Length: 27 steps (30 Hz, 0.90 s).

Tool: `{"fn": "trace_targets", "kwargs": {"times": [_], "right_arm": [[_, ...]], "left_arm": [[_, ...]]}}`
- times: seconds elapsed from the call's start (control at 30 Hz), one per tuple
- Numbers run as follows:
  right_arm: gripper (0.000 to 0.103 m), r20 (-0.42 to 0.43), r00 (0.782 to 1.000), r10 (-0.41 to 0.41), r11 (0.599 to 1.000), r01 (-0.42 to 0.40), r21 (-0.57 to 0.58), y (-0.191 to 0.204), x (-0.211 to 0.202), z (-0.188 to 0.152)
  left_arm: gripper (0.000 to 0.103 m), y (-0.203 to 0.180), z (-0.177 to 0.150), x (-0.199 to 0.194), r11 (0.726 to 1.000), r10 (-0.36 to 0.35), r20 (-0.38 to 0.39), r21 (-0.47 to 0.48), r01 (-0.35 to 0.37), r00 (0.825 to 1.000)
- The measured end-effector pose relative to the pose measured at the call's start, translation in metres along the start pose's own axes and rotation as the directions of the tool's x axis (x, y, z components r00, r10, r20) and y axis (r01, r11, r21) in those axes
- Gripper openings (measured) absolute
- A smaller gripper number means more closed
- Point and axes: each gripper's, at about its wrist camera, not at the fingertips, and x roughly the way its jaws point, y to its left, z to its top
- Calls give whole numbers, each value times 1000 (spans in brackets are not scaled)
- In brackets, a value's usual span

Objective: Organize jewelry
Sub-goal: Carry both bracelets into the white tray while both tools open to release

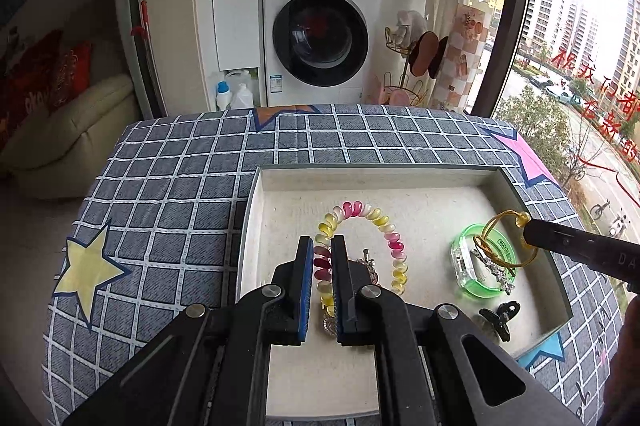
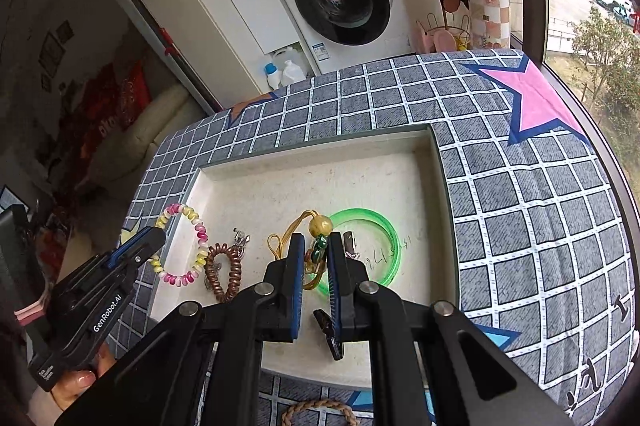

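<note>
The right gripper (image 2: 316, 258) is clamped on a yellow cord bracelet (image 2: 310, 246) with a wooden bead, held above the white tray (image 2: 316, 154). The left gripper (image 1: 322, 278) stands narrowly parted over the multicolored spiral bracelet (image 1: 394, 246), gripping nothing. In the tray lie a green bangle (image 2: 386, 230), a brown coil (image 2: 230, 266) and a black clip (image 1: 498, 316).

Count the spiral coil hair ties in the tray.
2. A pink-and-yellow one lies at the left side of the tray; a brown one lies just right of it. More may be hidden.
</note>
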Motion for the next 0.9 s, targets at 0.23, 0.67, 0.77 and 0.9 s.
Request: {"fn": "trace_targets", "kwargs": {"times": [0.23, 0.67, 0.77, 0.9], "right_arm": [[12, -26, 999, -27, 999, 28, 28, -15, 34, 2], [14, -41, 997, -64, 998, 64, -2, -22, 49, -3], [14, -41, 997, -69, 998, 68, -10, -20, 49, -4], [19, -45, 997, -59, 998, 58, -5, -19, 48, -3]], "left_arm": [[21, -5, -3, 32, 999, 30, -38, 22, -29, 999], [21, -16, -10, 41, 993, 93, -44, 71, -90, 995], [21, -18, -11, 40, 990, 112, -40, 87, -108, 993], [21, -19, -11, 34, 989, 120, -23, 95, -117, 993]]}}
